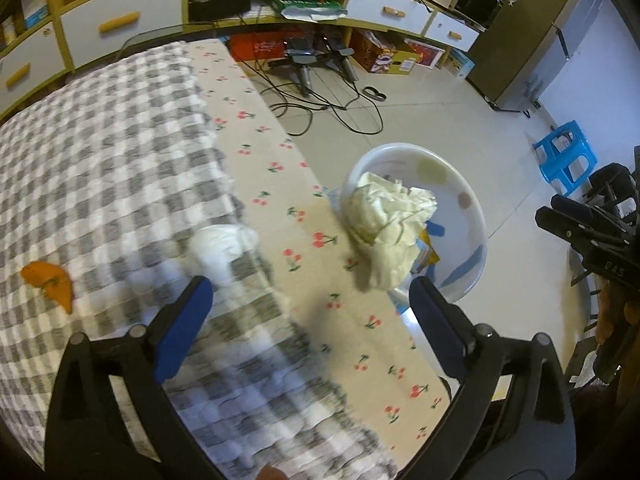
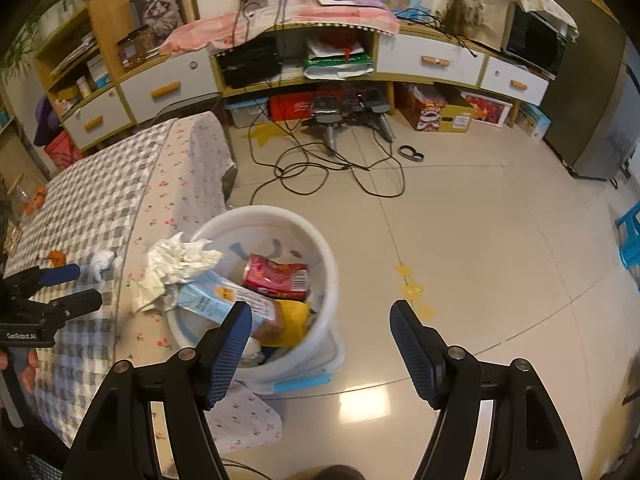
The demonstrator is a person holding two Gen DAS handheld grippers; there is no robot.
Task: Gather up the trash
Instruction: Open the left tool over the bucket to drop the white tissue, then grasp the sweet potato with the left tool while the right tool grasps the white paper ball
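My left gripper (image 1: 310,292) stands open above the checked tablecloth (image 1: 100,160), with nothing between its blue pads. Just ahead of its left finger lies a small white paper wad (image 1: 220,248). An orange peel (image 1: 50,284) lies further left. A big crumpled cream tissue (image 1: 384,220) hangs over the near rim of the white bucket (image 1: 476,208), which stands on the floor beside the table. My right gripper (image 2: 320,316) is open over the bucket (image 2: 328,264). Inside lie a red packet (image 2: 276,276), a blue-white packet (image 2: 220,296) and a yellow wrapper (image 2: 292,320).
Black cables (image 2: 320,168) and two chargers trail across the tiled floor behind the bucket. A low cabinet with drawers (image 2: 424,60) lines the far wall, with boxes (image 2: 432,112) under it. A blue stool (image 1: 564,156) stands at the right, near a grey fridge (image 1: 560,40).
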